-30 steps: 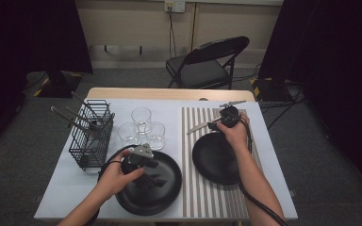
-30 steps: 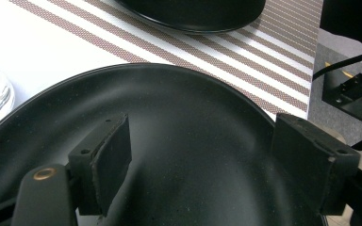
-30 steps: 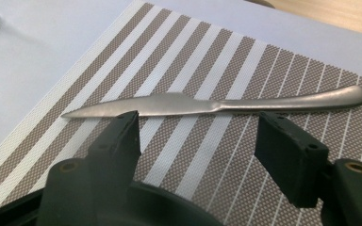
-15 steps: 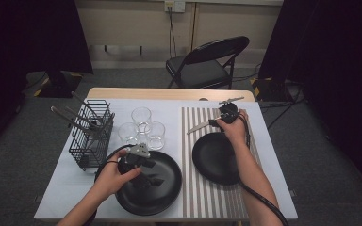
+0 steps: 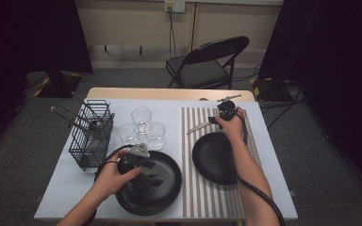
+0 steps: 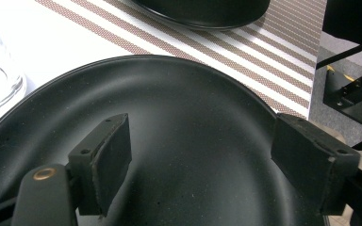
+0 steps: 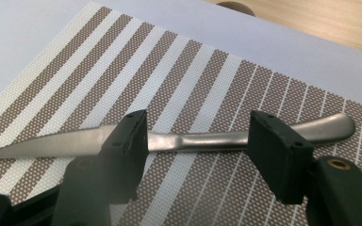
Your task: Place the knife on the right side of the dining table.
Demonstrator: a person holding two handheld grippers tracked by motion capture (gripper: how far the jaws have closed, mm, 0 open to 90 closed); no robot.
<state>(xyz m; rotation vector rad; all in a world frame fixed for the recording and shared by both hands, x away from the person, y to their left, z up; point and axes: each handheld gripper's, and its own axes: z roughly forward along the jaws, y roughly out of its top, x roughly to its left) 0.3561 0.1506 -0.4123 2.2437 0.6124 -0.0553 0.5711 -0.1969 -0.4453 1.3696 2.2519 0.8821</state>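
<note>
- Knife (image 7: 184, 140) lies on striped placemat (image 5: 202, 188), just beyond right plate (image 5: 215, 157).
- Right gripper (image 7: 198, 141) fingers straddle knife, apart, just closing.
- Left gripper (image 6: 200, 155) fingers apart over left plate (image 5: 162, 188); glasses (image 5: 141, 127) and wire rack (image 5: 92, 136) stand left of placemat.

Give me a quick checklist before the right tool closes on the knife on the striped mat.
1. Knife lies flat on the striped placemat: ok.
2. Right tool straddles the knife, one jaw on each side along its length; the jaws have just been closing, pads not pressing on it: ok.
3. Grip direction: the jaws line up along the knife, not across it, so closing may not pinch it: not ok.
4. Nearby black plate sits apart from the knife: ok.
5. Left tool is open over the other black plate, holding nothing: ok.
6. Height of the pads above the mat: cannot tell.
</note>
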